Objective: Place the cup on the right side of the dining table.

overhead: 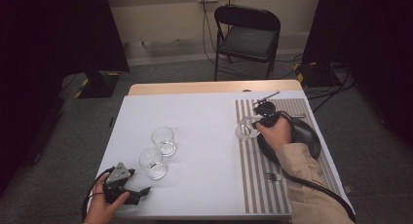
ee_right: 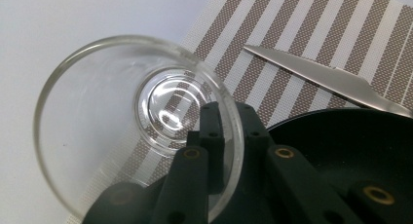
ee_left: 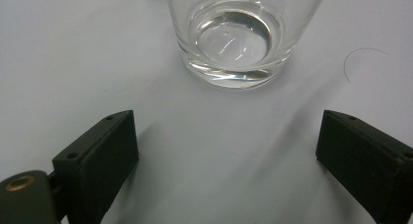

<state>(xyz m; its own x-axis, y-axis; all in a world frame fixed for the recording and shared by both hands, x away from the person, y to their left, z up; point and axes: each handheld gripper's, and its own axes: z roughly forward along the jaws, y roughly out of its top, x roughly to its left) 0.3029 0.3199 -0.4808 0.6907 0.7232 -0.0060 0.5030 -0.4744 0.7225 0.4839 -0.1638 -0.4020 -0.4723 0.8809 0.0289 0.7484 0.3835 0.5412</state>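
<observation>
While right gripper [ee_right: 229, 136] pinches its rim, glass [ee_right: 131, 117] seems empty.

The high view looks forward and down from above the person's side, taking in the whole table [overhead: 195, 131], the floor and a folding chair [overhead: 247, 36] beyond. The left gripper view sits low and close to the white tabletop, looking along its jaws at the base of a glass [ee_left: 234, 39] (the nearer of the pair seen from above). The right gripper view looks steeply down at close range onto the striped placemat [ee_right: 302, 44], shared with the high view.
</observation>
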